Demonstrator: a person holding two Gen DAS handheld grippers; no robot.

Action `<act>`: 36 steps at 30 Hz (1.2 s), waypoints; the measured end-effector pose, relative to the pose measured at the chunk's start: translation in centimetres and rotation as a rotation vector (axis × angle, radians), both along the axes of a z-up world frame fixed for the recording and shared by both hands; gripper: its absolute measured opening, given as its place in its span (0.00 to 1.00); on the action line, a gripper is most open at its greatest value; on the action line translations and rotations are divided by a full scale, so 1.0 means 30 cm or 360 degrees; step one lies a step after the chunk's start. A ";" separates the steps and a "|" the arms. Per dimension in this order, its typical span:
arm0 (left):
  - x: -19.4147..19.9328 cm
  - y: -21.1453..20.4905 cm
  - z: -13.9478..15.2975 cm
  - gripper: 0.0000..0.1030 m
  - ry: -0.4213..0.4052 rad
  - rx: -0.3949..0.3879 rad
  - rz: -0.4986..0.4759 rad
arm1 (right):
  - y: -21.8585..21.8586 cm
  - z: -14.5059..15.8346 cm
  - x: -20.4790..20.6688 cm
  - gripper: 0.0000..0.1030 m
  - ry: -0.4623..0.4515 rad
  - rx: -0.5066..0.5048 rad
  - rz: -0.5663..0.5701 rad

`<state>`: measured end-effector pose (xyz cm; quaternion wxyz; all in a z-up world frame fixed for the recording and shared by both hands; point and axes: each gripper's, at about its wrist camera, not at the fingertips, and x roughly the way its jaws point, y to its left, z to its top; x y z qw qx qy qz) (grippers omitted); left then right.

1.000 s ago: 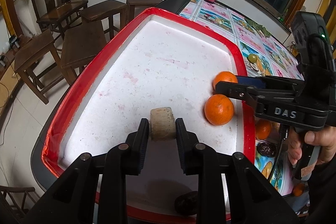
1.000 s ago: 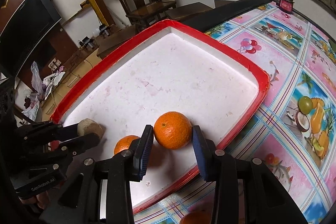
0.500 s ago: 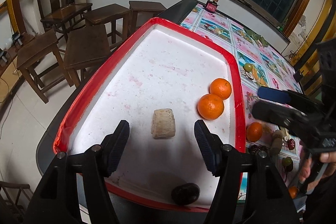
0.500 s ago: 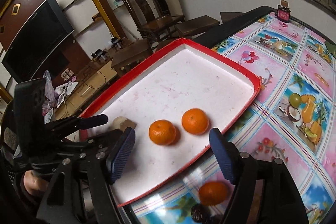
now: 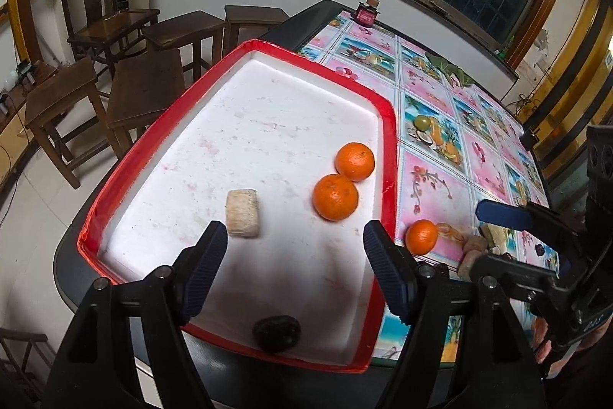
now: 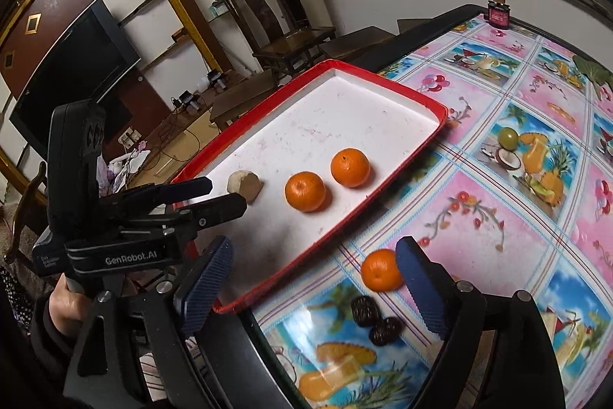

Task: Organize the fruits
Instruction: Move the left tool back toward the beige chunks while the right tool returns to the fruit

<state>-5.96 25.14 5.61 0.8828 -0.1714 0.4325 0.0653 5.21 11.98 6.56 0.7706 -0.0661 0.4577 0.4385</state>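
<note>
Both jaws opening with nothing between them: left gripper (image 5: 295, 267) above the tray (image 5: 389, 140), which holds a tan block (image 5: 242, 213), two oranges (image 5: 335, 197) touching, and a dark fruit (image 5: 276, 332); right gripper (image 6: 314, 280) above a third orange (image 6: 379, 270) on the table (image 6: 479, 217).

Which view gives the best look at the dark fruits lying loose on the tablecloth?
The right wrist view: two dark fruits lie in the clear near the loose orange, wrinkled skin visible. In the left wrist view that spot is mostly hidden behind the left claw's finger, and only small dark specks show further right.
</note>
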 end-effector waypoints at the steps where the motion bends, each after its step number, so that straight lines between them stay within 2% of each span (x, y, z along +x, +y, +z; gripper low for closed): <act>1: -0.003 -0.005 0.004 0.72 0.0000 0.0002 0.0004 | -0.011 0.004 -0.005 0.88 -0.0001 0.0000 -0.0001; 9: -0.010 -0.047 0.028 0.72 -0.0012 -0.0006 -0.0006 | -0.110 0.027 -0.045 0.90 0.0001 -0.0003 -0.0014; 15: -0.011 -0.088 0.043 0.74 -0.0020 0.0004 -0.0035 | -0.185 0.009 -0.067 0.92 0.0013 -0.0018 -0.0043; 27: -0.014 -0.181 0.063 0.74 -0.0025 0.0001 -0.0160 | -0.408 0.000 -0.067 0.92 0.0024 0.0009 -0.0247; 36: 0.013 -0.296 0.047 0.74 0.0010 -0.0002 -0.0336 | -0.532 -0.013 -0.039 0.92 0.0027 0.0004 -0.0362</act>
